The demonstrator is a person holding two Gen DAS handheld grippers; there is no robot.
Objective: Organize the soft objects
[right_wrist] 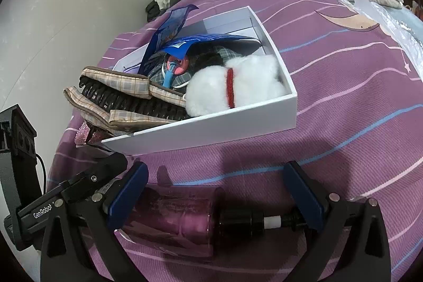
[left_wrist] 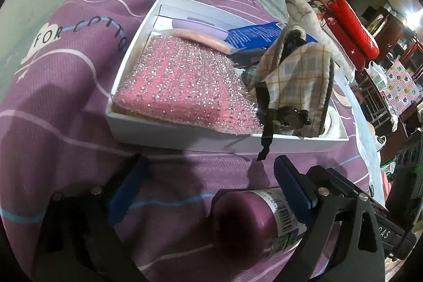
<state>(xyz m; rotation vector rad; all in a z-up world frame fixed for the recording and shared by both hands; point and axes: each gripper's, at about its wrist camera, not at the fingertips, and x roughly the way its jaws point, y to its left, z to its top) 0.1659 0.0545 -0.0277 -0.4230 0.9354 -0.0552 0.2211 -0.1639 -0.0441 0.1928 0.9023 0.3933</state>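
White box (left_wrist: 185,132) on the purple bedspread — crammed with a glittery pink pad (left_wrist: 182,86), plaid clip (left_wrist: 298,81), white plush (right_wrist: 238,83).

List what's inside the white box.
White box: pink glitter pad, plaid hair claw, white fluffy toy, blue packet. Whatever lies underneath is covered.

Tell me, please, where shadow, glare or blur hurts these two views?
Left wrist view: the purple bottle is near, dark and soft; the sequined pink cloth glitters. Right wrist view: shadow covers the bedspread before the white box; edges bend.
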